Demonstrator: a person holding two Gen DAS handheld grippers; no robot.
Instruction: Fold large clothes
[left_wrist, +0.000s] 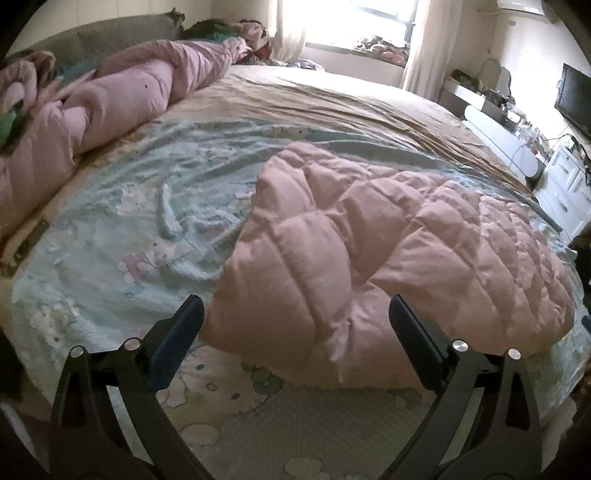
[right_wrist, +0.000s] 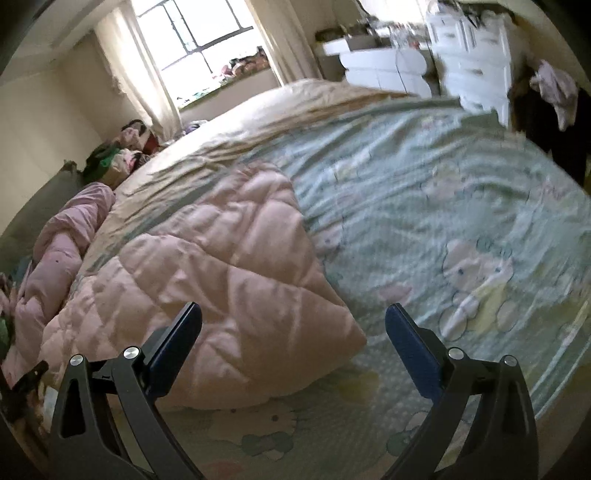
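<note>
**Both tongs spread wide over the pink quilted garment**

Here is the left wrist view: the left tongs (left_wrist: 295, 321) stand wide open at the bottom of the frame, gripping nothing, jaws set either side of the near edge of the pink quilted garment (left_wrist: 388, 266). The garment lies puffed and folded over on the bed (left_wrist: 110, 221), filling the centre and lower right of this frame, on a pale green cartoon-print sheet (left_wrist: 155, 206).

Across to the right wrist view, and the right tongs (right_wrist: 293, 319) are just as open and just as empty. Here the same pink quilted garment (right_wrist: 229, 266) sits centre left, its near corner reaching in between the jaws, while the cartoon-print sheet (right_wrist: 443, 206) runs bare across the whole right half.

What does each view offer alone? The left wrist view shows a dark television screen (left_wrist: 576, 99) at the right edge and a long rolled pink duvet (left_wrist: 140, 92) stretching across the upper left. The right wrist view catches only the end of that pink duvet (right_wrist: 74, 229) at the left edge, but adds a white chest of drawers (right_wrist: 476, 62) in the upper right with a pale cloth (right_wrist: 554, 88) hanging beside it. The window (left_wrist: 373, 18) glares in both, upper centre on the left view, and upper left as the window (right_wrist: 199, 33) on the right.

No writing or brand is legible anywhere; the right view is slightly blurred.
</note>
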